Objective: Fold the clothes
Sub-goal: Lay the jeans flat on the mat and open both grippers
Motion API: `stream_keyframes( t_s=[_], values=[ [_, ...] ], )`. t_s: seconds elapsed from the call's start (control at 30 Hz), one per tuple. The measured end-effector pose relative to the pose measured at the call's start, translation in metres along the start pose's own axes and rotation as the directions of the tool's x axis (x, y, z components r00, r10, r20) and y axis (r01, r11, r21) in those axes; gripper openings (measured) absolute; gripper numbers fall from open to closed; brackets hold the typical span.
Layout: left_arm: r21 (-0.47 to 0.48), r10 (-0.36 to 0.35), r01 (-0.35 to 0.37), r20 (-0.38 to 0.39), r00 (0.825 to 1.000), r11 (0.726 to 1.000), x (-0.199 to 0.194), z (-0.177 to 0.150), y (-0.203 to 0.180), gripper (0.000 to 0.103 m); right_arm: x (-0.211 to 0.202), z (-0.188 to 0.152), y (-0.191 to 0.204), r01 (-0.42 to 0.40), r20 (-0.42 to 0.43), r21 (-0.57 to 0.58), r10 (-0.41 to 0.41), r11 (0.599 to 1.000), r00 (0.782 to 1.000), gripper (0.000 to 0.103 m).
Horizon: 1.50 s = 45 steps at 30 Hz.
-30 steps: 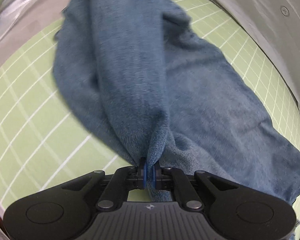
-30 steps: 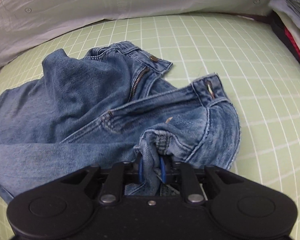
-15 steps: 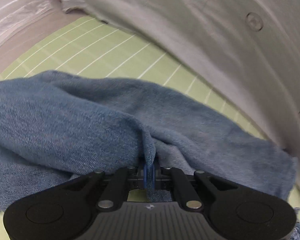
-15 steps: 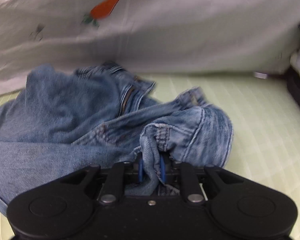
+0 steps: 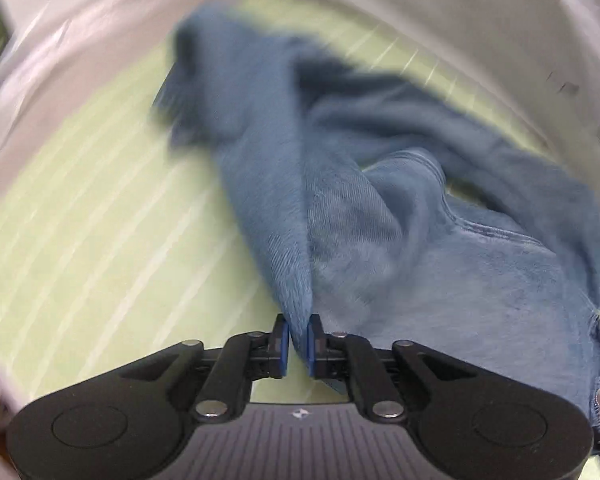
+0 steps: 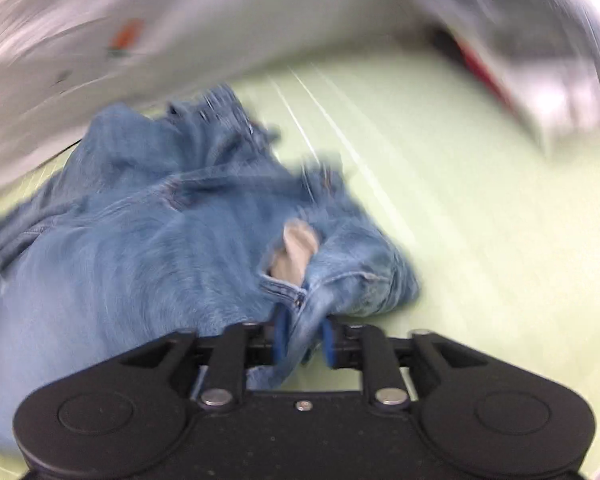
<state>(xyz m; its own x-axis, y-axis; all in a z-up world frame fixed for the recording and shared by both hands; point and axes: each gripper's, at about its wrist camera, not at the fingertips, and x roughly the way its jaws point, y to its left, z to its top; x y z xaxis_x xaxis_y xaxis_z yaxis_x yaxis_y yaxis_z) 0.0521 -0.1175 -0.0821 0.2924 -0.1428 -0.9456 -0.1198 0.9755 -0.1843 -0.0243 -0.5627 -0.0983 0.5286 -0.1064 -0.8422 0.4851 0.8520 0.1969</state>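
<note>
A pair of blue jeans (image 5: 380, 208) lies bunched on the green grid mat (image 5: 100, 220). My left gripper (image 5: 298, 340) is shut on a fold of a jeans leg, which stretches away from the jaws. My right gripper (image 6: 303, 340) is shut on the waistband end of the jeans (image 6: 160, 248), next to a pale pocket lining (image 6: 294, 248) that pokes out. Both views are blurred by motion.
A white cloth with small prints (image 6: 180, 20) rises behind the mat and shows in the left wrist view (image 5: 500, 40) too. A blurred pile of fabric with a red edge (image 6: 532, 60) sits at the back right of the mat (image 6: 480, 220).
Both grippers have moved fast while holding the jeans. The jeans have shifted and bunched differently; the leg now stretches out ahead of the left gripper. The pocket lining now shows.
</note>
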Motion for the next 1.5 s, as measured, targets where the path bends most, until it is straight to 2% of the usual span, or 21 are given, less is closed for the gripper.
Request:
stream_keyframes(
  t_s=[0.03,0.07,0.13,0.17,0.27,0.4,0.5,0.57,0.63,0.7,0.77,0.87,0.9,0.97,1.0,1.07,1.1,1.13,1.3,1.4,1.5],
  values=[
    [-0.014,-0.026,0.026,0.003,1.000,1.000,-0.005,-0.005,0.002,0.025,-0.002,-0.005,-0.012,-0.017,-0.005,0.064,0.017,0.998,1.000,0.067],
    [-0.005,-0.034,0.034,0.025,0.999,0.999,-0.011,-0.008,0.001,0.041,-0.008,-0.008,-0.021,-0.027,0.019,0.109,0.025,0.994,1.000,0.073],
    [0.034,-0.033,0.030,0.084,0.996,0.999,-0.025,-0.013,-0.003,0.058,-0.014,-0.009,-0.037,-0.053,0.060,0.187,0.043,0.981,0.997,0.087],
    [0.057,-0.028,0.022,0.116,0.993,0.998,-0.032,-0.017,-0.005,0.065,-0.015,-0.008,-0.044,-0.067,0.073,0.217,0.052,0.974,0.996,0.089],
    [0.078,-0.028,0.015,0.172,0.985,0.997,-0.043,-0.024,-0.011,0.078,-0.009,-0.001,-0.059,-0.115,0.089,0.269,0.095,0.956,0.992,0.090],
    [0.072,-0.018,0.004,0.192,0.981,0.997,-0.048,-0.034,-0.017,0.080,0.006,0.011,-0.073,-0.207,0.108,0.345,0.180,0.915,0.978,0.092],
    [0.048,0.001,-0.011,0.206,0.979,0.999,-0.050,-0.040,-0.022,0.081,0.023,0.022,-0.075,-0.201,0.067,0.383,0.190,0.902,0.979,0.092],
    [0.031,0.014,-0.021,0.215,0.976,0.999,-0.055,-0.045,-0.026,0.081,0.030,0.030,-0.073,-0.194,0.042,0.363,0.192,0.911,0.980,0.082],
    [0.015,0.030,-0.034,0.222,0.975,0.999,-0.057,-0.046,-0.027,0.081,0.028,0.039,-0.066,-0.212,0.047,0.248,0.207,0.945,0.977,0.036],
    [0.000,0.052,-0.054,0.223,0.973,0.999,-0.057,-0.044,-0.028,0.081,0.011,0.048,-0.057,-0.238,0.081,0.079,0.232,0.968,0.969,0.019],
    [-0.006,0.071,-0.072,0.224,0.972,0.997,-0.057,-0.041,-0.028,0.081,-0.015,0.056,-0.054,-0.217,0.153,-0.054,0.222,0.975,0.963,0.013],
    [-0.006,0.092,-0.093,0.247,0.965,0.996,-0.061,-0.035,-0.024,0.081,-0.039,0.068,-0.079,-0.113,0.254,-0.001,0.110,0.994,0.961,0.013],
    [-0.008,0.097,-0.098,0.255,0.962,0.995,-0.062,-0.033,-0.022,0.081,-0.040,0.070,-0.084,-0.067,0.262,0.011,0.062,0.998,0.963,0.014],
    [-0.011,0.100,-0.100,0.256,0.961,0.995,-0.062,-0.026,-0.015,0.082,-0.021,0.066,-0.085,0.062,0.200,0.004,-0.061,0.998,0.978,0.018],
    [-0.015,0.101,-0.100,0.251,0.963,0.995,-0.061,-0.022,-0.012,0.082,-0.012,0.064,-0.085,0.126,0.169,-0.003,-0.123,0.992,0.978,0.023],
    [-0.024,0.097,-0.095,0.245,0.965,0.995,-0.059,-0.011,-0.006,0.082,-0.001,0.058,-0.084,0.221,0.129,-0.004,-0.219,0.975,0.967,0.048],
    [-0.028,0.094,-0.090,0.249,0.964,0.996,-0.059,-0.005,-0.003,0.082,-0.009,0.052,-0.079,0.206,0.153,0.026,-0.208,0.978,0.966,0.078],
    [-0.031,0.091,-0.086,0.255,0.963,0.996,-0.059,0.002,0.000,0.082,-0.016,0.047,-0.072,0.192,0.177,0.047,-0.197,0.980,0.964,0.099],
    [-0.031,0.057,-0.051,0.264,0.963,0.998,-0.044,0.048,0.013,0.085,-0.020,0.034,-0.030,0.180,0.190,0.103,-0.197,0.978,0.962,0.101],
    [-0.031,0.046,-0.040,0.231,0.972,0.999,-0.021,0.083,0.021,0.085,-0.014,0.034,-0.008,0.170,0.156,0.139,-0.191,0.976,0.969,0.101],
    [-0.020,0.038,-0.035,0.174,0.984,0.999,0.004,0.117,0.026,0.085,-0.019,0.038,0.016,0.166,0.137,0.122,-0.183,0.978,0.974,0.101]
  ],
)
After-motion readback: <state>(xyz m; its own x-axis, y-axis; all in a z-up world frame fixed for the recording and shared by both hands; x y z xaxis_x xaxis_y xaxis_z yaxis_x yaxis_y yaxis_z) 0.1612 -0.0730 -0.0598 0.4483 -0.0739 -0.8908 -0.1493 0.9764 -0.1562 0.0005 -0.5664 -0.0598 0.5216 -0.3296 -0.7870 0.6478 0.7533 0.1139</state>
